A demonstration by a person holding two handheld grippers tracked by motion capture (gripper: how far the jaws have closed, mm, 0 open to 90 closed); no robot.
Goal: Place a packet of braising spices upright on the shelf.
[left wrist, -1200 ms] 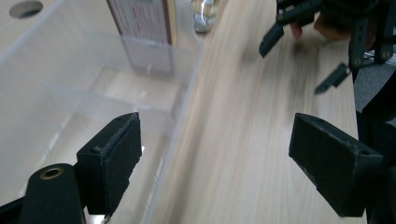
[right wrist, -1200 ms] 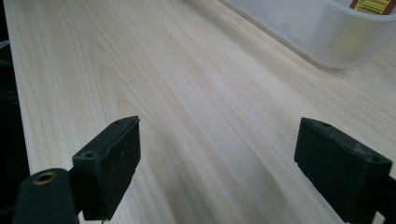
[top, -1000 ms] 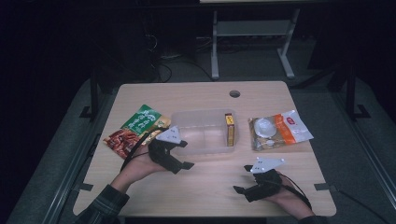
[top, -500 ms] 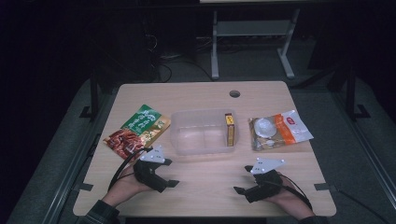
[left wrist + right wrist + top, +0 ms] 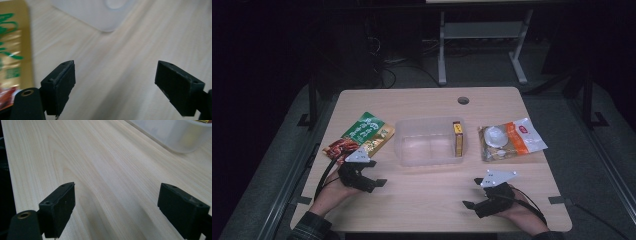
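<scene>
Green-and-gold foil snack packet point(image 5: 362, 136) flat at table's left edge; L gripper point(image 5: 373, 181) just beside it, jaws wide, empty. Clear plastic tub point(image 5: 430, 142) mid-table holds yellow box point(image 5: 458, 139). R gripper point(image 5: 472, 201) near front edge, wide, empty. Step looks like between picks; next likely L closing on packet edge

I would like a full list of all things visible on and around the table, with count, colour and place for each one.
table: one, light wood, centre.
clear container: one, transparent, middle of the table.
small box: one, yellow and dark, inside the container at its right end.
green snack packet: one, green, gold and red, left of the container.
orange-white packet: one, right of the container.
metal frame: one, grey, on the floor behind the table.
left tongs: one, black, open, front left.
right tongs: one, black, open, front right.
</scene>
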